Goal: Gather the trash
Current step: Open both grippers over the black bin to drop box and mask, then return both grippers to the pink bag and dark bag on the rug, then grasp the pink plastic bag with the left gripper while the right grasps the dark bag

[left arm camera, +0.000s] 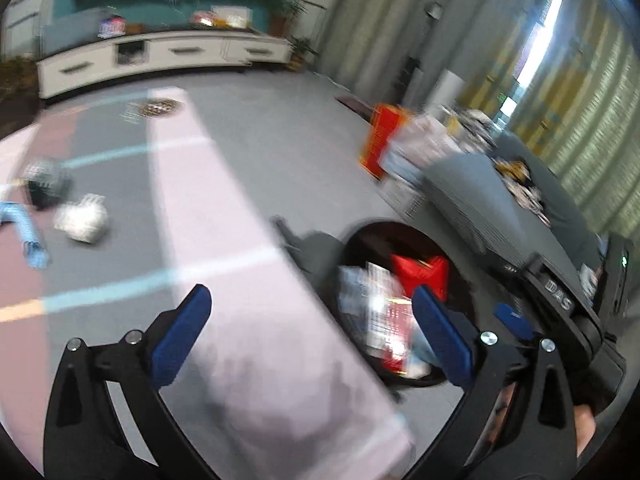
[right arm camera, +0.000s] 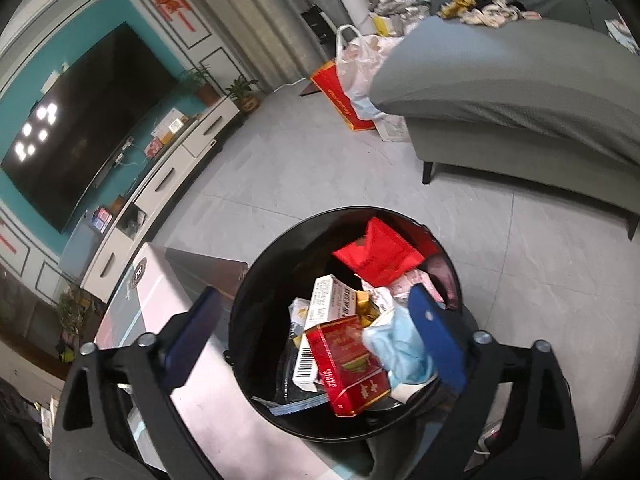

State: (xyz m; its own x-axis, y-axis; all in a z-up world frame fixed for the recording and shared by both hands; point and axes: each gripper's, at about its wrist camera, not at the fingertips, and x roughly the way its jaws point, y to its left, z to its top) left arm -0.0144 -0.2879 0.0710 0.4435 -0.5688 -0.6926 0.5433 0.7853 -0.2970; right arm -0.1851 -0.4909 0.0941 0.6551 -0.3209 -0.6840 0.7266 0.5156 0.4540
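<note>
Trash fills the black bin [right arm camera: 352, 320] that stands on the floor against the edge of the pink worktop [right arm camera: 208, 380]: a red pack [right arm camera: 348, 364], a white box [right arm camera: 324, 320], a blue mask [right arm camera: 400, 348] and a red envelope [right arm camera: 380, 256] lie heaped inside. More trash waits on the worktop, seen in the blurred left view: a crumpled white wad [left arm camera: 82, 220], a dark lump [left arm camera: 46, 184] behind it and a blue strip [left arm camera: 28, 232] near the edge. The right hand-held gripper [right arm camera: 316, 340] hangs over the bin with its jaws wide and nothing between them; the mask lies just under its right finger, apparently not held. The left hand-held gripper [left arm camera: 316, 332] is also wide and empty, above the worktop edge beside the bin, well apart from the remaining pieces. The likely next step is a reach across the worktop for the wad. The risks from here follow from the layout. The heap in the bin sits high on the near side, so another piece dropped there could slide off the pack and over the rim. The wad looks light and springy, and a grip that closes off-centre could squeeze it out or push it further along the worktop. The blue strip lies flat and close to the edge, and a sweeping approach could knock it to the floor. The two grippers are near each other at the bin, and a hasty swing could make them clash.
</note>
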